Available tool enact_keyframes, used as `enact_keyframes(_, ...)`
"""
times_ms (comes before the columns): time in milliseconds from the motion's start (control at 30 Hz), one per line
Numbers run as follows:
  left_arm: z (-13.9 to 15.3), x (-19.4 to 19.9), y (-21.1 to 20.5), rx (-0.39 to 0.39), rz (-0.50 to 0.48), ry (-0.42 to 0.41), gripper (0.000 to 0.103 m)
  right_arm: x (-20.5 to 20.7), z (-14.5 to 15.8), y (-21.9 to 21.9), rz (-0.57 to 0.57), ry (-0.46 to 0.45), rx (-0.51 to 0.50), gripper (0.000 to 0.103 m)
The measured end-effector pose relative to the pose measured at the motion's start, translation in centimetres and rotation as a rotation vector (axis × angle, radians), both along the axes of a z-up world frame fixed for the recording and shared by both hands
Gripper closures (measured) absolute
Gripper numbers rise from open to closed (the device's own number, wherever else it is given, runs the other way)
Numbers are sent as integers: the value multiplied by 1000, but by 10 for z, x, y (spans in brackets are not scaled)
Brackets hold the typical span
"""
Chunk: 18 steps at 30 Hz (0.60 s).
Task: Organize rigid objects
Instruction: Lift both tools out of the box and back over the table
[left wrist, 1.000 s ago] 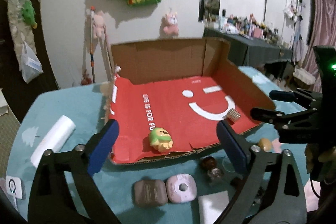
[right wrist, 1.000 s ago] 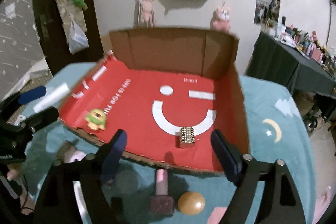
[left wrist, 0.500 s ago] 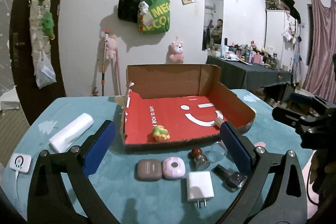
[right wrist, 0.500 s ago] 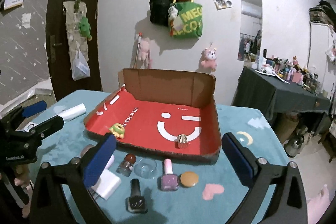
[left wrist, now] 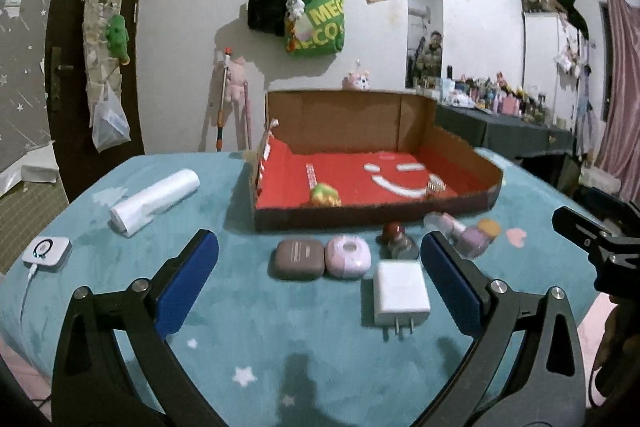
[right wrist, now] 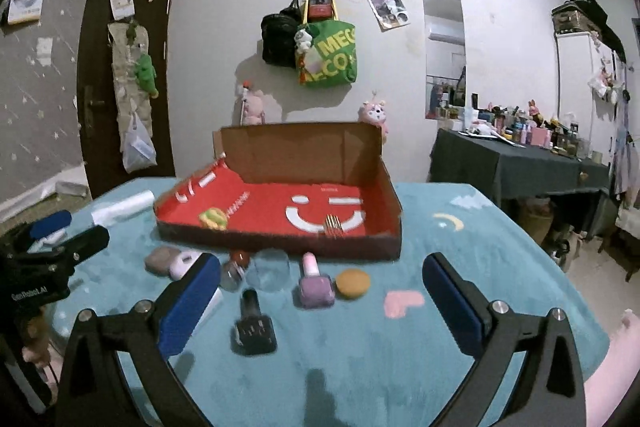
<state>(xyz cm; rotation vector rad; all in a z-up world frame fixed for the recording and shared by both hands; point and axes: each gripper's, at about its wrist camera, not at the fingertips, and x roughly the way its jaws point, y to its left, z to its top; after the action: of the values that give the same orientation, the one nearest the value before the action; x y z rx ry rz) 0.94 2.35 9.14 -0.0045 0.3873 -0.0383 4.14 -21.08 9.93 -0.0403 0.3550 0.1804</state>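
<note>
both grippers point(left wrist: 320, 283) point(right wrist: 322, 301) agape — box point(right wrist: 280, 241) beyond

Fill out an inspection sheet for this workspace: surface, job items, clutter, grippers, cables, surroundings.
Surface: teal cloth over the table.
Job's things: red-lined cardboard box holds a green toy and a metal spring; brown case, pink case, white charger, black bottle and purple bottle lie in front of it.
Clutter: white roll.
Grippers: left gripper and right gripper both open, empty.
Cables: white cord from a small white device.
Surroundings: green bag on wall, dark door.
</note>
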Motion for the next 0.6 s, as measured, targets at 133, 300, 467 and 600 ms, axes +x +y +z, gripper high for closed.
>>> enact_keyframes(133,-16,0,0,-12,-4,31,0,-5,-22,-1,-4,11,13,0)
enact_keyframes(300,-30,1,-3,7,12,27,0,0,-42,-5,-47,22,26,0)
enact_keyframes(467,-44,1,-3,9,26,36,0,5,-61,-9,-81,49,32,0)
enact_keyframes(600,-55,4,-3,9,36,54,0,6,-71,-8,-88,52,32,0)
